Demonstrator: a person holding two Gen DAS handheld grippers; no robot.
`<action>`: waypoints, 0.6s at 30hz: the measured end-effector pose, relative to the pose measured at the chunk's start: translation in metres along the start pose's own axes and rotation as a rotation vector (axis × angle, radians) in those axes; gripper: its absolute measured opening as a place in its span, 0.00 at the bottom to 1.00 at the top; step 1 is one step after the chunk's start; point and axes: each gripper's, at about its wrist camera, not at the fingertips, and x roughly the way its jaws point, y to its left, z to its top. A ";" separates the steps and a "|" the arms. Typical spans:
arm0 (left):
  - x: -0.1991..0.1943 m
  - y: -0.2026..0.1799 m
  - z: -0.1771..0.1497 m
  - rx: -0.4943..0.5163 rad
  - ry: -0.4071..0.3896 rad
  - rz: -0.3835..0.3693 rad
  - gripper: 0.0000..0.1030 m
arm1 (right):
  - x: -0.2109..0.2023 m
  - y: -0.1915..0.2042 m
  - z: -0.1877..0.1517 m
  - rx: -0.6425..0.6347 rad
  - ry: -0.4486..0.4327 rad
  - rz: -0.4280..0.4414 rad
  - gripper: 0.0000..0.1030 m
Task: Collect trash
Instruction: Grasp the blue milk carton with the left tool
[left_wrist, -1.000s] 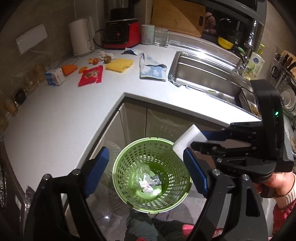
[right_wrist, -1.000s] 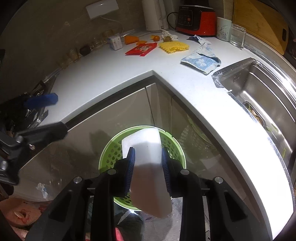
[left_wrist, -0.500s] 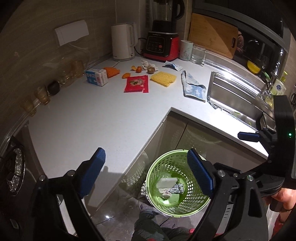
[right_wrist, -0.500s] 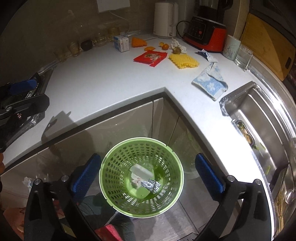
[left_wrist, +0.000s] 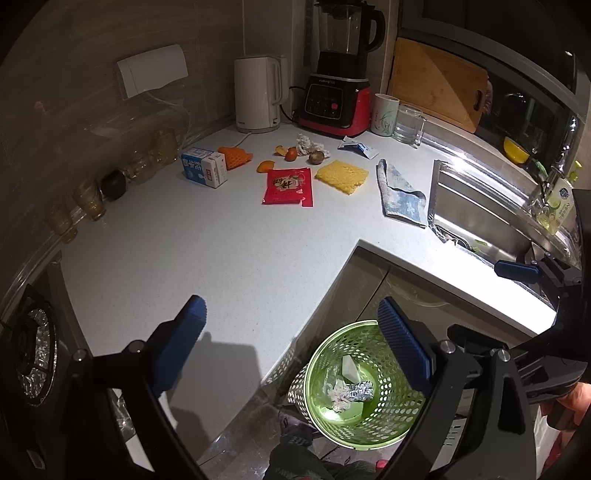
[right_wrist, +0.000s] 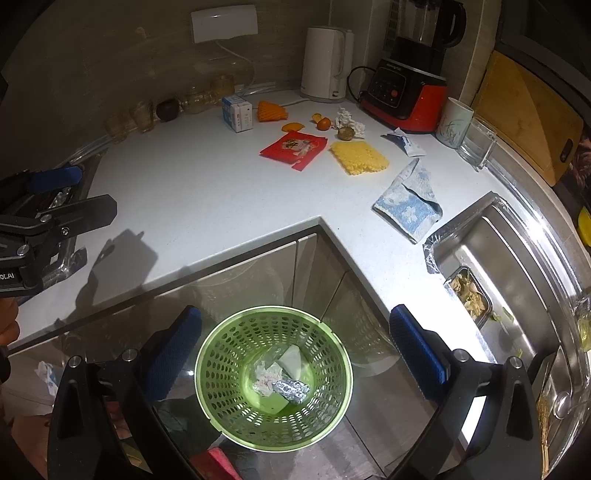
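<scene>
A green perforated basket stands on the floor by the counter corner. In it lie a white block, a foil ball and crumpled paper. My right gripper hangs open above the basket with nothing in it. My left gripper hovers over the counter edge, its jaws opening, nothing between them. On the counter lie a red packet, a yellow foam sheet, a milk carton, orange peel and a torn wrapper.
A kettle, red blender, mug and glass line the back wall. A blue cloth lies beside the sink. A hob sits at the left. Small jars stand along the wall.
My right gripper opened and the white block fell into the basket. Both grippers rose and drew back, so more of the counter shows.
</scene>
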 end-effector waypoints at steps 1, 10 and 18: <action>0.003 0.001 0.003 -0.002 0.000 0.000 0.87 | 0.002 -0.001 0.003 0.002 0.001 -0.001 0.98; 0.041 0.025 0.042 -0.005 0.004 0.008 0.87 | 0.033 -0.006 0.044 0.009 0.007 -0.021 0.98; 0.108 0.068 0.094 -0.045 0.014 0.030 0.88 | 0.082 -0.013 0.097 0.101 -0.026 0.007 0.98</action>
